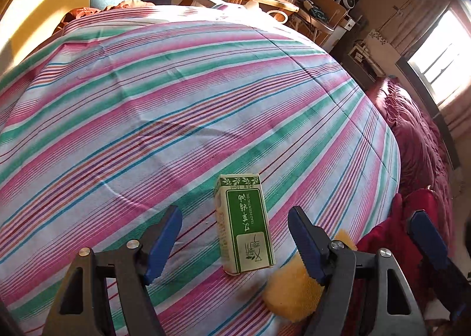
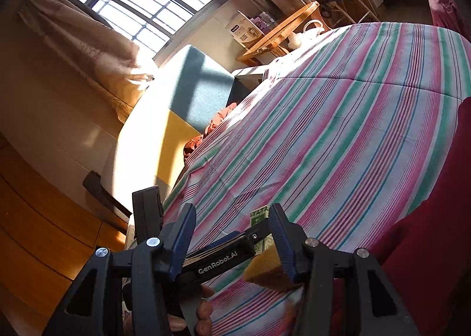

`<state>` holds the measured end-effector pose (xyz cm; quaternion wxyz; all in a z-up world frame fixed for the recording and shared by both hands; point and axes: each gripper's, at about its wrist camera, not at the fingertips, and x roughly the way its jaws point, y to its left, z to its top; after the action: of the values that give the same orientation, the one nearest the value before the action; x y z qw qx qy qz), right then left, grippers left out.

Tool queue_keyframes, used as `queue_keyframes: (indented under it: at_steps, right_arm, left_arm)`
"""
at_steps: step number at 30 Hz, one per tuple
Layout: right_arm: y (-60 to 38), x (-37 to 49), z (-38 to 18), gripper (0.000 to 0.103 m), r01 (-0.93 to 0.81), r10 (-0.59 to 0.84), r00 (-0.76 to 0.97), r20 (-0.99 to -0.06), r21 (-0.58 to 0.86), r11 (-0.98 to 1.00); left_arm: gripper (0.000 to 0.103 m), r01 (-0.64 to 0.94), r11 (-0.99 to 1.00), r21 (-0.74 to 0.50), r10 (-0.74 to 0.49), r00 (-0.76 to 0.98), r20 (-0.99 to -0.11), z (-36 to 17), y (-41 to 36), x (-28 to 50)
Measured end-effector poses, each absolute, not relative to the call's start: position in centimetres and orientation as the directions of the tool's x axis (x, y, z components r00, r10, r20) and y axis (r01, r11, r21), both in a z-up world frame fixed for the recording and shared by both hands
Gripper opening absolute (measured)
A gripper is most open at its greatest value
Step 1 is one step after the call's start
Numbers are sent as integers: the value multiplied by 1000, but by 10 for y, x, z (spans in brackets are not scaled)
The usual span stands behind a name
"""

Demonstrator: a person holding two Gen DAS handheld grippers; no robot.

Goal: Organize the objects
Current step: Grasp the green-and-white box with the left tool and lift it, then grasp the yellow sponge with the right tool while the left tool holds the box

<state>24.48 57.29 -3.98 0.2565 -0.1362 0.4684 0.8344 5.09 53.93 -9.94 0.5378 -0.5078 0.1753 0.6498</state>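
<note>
Between the spread fingers of the left gripper (image 1: 235,244) the green box (image 1: 243,224) is framed on the striped bedsheet (image 1: 206,85), seemingly for grasping, while the right gripper (image 2: 232,236), also released, is kept beside the yellow sponge (image 2: 269,268).

Left claw (image 1: 235,243) spread wide, right claw (image 2: 232,243) spread wide

Matt cardboard box (image 1: 245,224), woven striped cloth bedsheet (image 1: 176,100), rough yellow sponge (image 1: 290,294).
</note>
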Motion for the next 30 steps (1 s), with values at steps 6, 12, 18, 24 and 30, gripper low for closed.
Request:
queue_keyframes:
  at_steps: [6, 12, 18, 24, 30]
  right_arm:
    - [573, 241, -40, 52, -563, 288, -826, -484, 703, -434]
    - [574, 231, -42, 52, -604, 265, -794, -547, 662, -444]
    - [573, 215, -44, 53, -683, 254, -715, -652, 572, -454]
    - [572, 196, -48, 69, -732, 218, -627, -748, 470, -493]
    - [568, 173, -51, 84, -765, 204, -478, -855, 291, -574]
  left_arm:
    - [33, -869, -374, -324, 529, 86, -844, -107, 522, 41]
    - [33, -858, -450, -250, 535, -34, -844, -104, 455, 26]
    - [33, -853, -491, -177, 531, -132, -837, -102, 389, 32]
    - [33, -849, -502, -166, 548, -163, -821, -101, 338, 46]
    - [33, -835, -512, -201, 568, -154, -809, -101, 315, 47]
